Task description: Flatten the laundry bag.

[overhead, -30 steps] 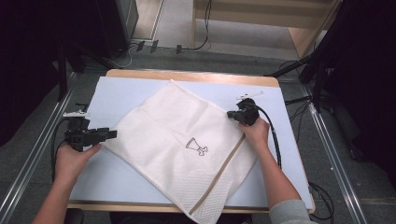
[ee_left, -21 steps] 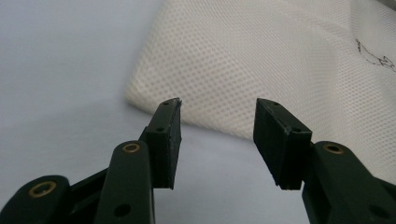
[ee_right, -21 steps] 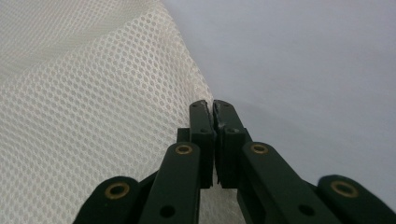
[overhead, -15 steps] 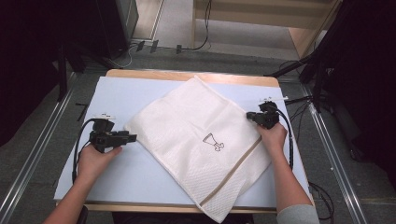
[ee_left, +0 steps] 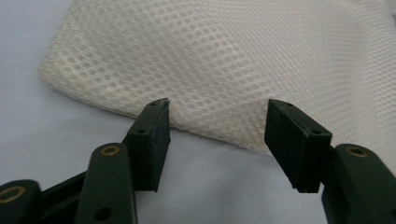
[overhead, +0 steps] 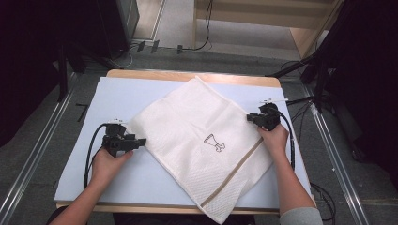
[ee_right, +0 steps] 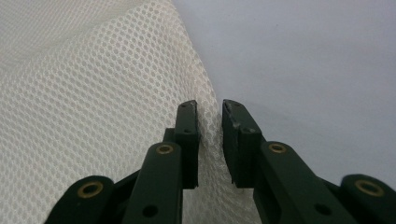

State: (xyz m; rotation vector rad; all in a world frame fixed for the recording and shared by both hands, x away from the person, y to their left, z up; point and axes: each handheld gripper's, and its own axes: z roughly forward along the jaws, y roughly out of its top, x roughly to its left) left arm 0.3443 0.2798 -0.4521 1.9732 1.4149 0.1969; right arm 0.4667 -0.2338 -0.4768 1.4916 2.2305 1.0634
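A white mesh bag point(overhead: 197, 126) with a small black logo point(overhead: 215, 142) and a tan strip point(overhead: 234, 173) lies flat, turned cornerwise, on the light blue table point(overhead: 117, 98). My left gripper point(overhead: 141, 140) lies at the bag's left corner. Its jaws have just been opening and stand wide point(ee_left: 217, 116), with the mesh edge point(ee_left: 210, 56) just beyond their tips. My right gripper point(overhead: 251, 118) is at the bag's right corner. Its jaws have just been opening to a narrow gap point(ee_right: 210, 116); the mesh edge point(ee_right: 93, 93) runs loosely between them.
The table has a wooden rim point(overhead: 187, 75) at the far side. Metal rails point(overhead: 328, 140) run along both sides of it on the grey floor, and cables point(overhead: 150, 47) lie beyond the far edge. The bag's near corner hangs over the front edge.
The bag has slid to the right across the table with the right hand. The left hand has moved right to the bag's left corner. The right jaws have parted.
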